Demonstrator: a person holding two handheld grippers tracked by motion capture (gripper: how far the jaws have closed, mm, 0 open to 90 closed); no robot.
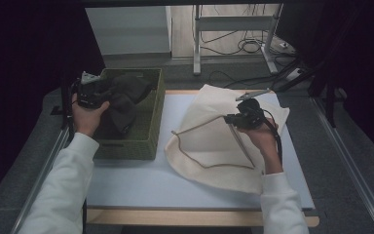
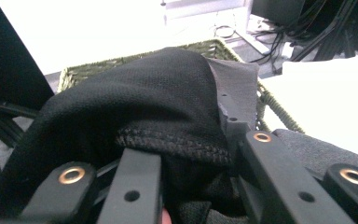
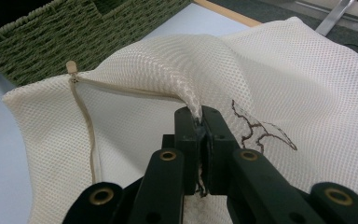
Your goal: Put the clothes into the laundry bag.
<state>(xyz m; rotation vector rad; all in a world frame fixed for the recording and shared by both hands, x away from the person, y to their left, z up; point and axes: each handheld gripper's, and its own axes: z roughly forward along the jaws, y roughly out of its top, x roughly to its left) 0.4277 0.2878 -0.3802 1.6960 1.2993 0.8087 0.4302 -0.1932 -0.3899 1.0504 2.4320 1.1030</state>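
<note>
Step in hand: I am lifting a dark garment out of the green woven basket while I am holding a cream mesh laundry bag ready on the surface.

Left gripper: I am holding it over the basket's left side; in the left gripper view its jaws are standing partly apart with a thick fold of the dark knit bunched between them, so I am judging them clamped on the cloth.

Right gripper: its jaws are standing pressed together on a pinch of the bag's mesh near the zip edge, tenting it up off the surface.

Where the garment is: most of it is hanging from my left jaws and draping back into the basket, at the left of the surface.

Where the bag is: it is lying flat to the right of the basket, just beside it, its zip line running along the side that faces the basket.

Zip opening: I cannot tell whether it is gaping wide enough yet.

Next move, as I judge it: I am going to need to raise the garment clear of the basket rim, carry it across to the bag, and keep my right pinch lifted so the mouth is staying open for it.

Care needed: the trailing cloth is likely to snag on the wicker.
</note>
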